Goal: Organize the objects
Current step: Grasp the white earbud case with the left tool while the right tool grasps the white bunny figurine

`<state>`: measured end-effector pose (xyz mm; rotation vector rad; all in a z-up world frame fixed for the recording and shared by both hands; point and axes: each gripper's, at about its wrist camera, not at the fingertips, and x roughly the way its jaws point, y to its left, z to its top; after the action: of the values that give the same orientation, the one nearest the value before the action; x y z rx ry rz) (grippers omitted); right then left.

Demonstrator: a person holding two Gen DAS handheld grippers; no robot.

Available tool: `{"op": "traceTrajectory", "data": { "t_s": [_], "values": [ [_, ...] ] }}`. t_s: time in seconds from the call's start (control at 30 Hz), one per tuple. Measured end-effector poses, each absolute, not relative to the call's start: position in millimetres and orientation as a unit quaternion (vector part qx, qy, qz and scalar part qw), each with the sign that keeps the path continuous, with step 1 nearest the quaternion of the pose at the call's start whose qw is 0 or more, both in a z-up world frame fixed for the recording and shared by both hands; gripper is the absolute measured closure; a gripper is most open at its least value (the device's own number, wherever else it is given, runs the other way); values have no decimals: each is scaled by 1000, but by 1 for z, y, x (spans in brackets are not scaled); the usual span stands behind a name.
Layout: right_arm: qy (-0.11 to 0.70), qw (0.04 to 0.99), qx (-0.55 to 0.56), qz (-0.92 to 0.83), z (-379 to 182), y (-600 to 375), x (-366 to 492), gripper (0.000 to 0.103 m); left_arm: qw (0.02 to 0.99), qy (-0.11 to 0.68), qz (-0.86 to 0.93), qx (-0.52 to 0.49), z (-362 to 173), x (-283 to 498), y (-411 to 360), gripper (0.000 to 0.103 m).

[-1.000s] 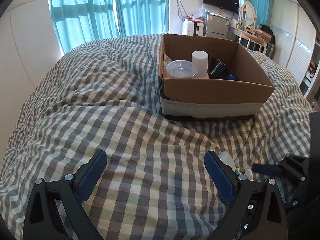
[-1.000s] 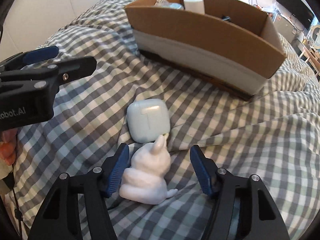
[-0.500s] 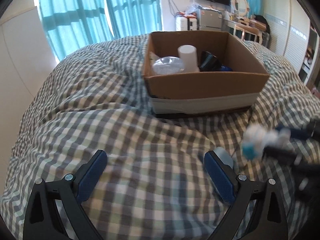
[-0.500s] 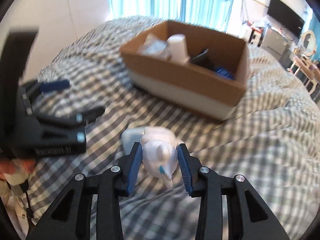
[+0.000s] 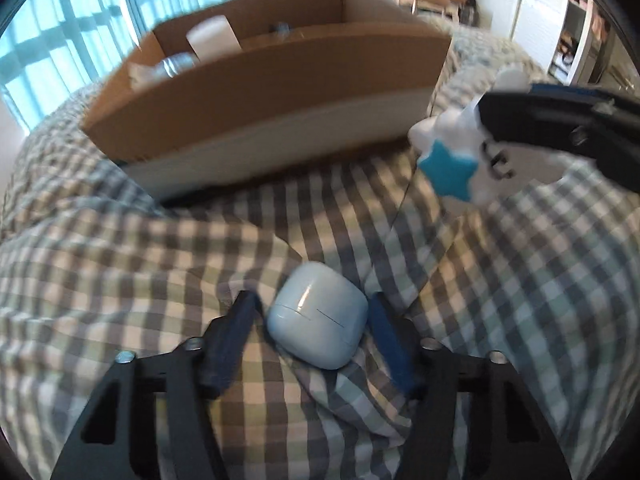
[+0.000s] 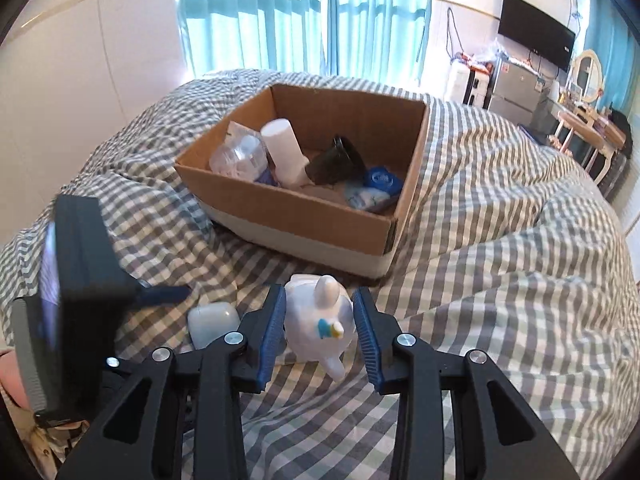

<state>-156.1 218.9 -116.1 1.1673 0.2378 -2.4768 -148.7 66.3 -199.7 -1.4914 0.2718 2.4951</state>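
Now, step in hand: two pickups near the cardboard box (image 6: 320,216), which stands on the checked bed cover (image 6: 500,280); I judge both things should go into it.
Right hand-held gripper (image 6: 319,330): closed firmly on the white animal figurine (image 6: 318,320), the blue pads press on both its sides. The figurine is lifted off the cover, in front of the box's near wall.
Left hand-held gripper (image 5: 310,334): about half open and closing, with the pale blue earbud case (image 5: 318,320) between its jaws. The right pad seems just at the case, a small gap shows at the left pad; no full grip yet.
Earbud case, place: on the cover in front of the box, well apart from its wall.
Box contents: a white cylinder (image 6: 282,150), a clear plastic container (image 6: 240,156), a dark object and a blue lid; free floor seems left at the near right corner.
Advice, right: lift the figurine above the rim before moving over the box; the near wall is high.
Advice, left: close until both pads sit on the case's flat sides; its smooth round shell may slip, and cloth could be pinched.
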Motion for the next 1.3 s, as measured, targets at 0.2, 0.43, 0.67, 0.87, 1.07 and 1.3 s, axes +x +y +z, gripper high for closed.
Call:
{"op": "traceTrajectory", "data": {
  "t_s": [0.2, 0.43, 0.67, 0.87, 1.07, 1.3],
  "values": [
    [68, 194, 437, -876, -129, 225, -162, 75, 113, 135, 829, -531, -215, -154, 80, 39],
    [58, 195, 447, -871, -134, 230, -159, 75, 112, 124, 836, -523, -203, -147, 72, 48],
    [86, 197, 470, -856, -145, 218, -156, 48, 115, 65, 862, -490, -163, -136, 43, 48],
    [126, 195, 492, -839, -161, 202, -158, 48, 94, 30, 870, -482, -150, -137, 13, 48],
    [141, 208, 506, -825, -169, 192, -155, 48, 90, 4, 873, -479, -148, -130, -4, 48],
    [142, 253, 542, -789, -189, 172, -151, 43, 76, -5, 876, -476, -149, -127, -16, 48]
  ]
}}
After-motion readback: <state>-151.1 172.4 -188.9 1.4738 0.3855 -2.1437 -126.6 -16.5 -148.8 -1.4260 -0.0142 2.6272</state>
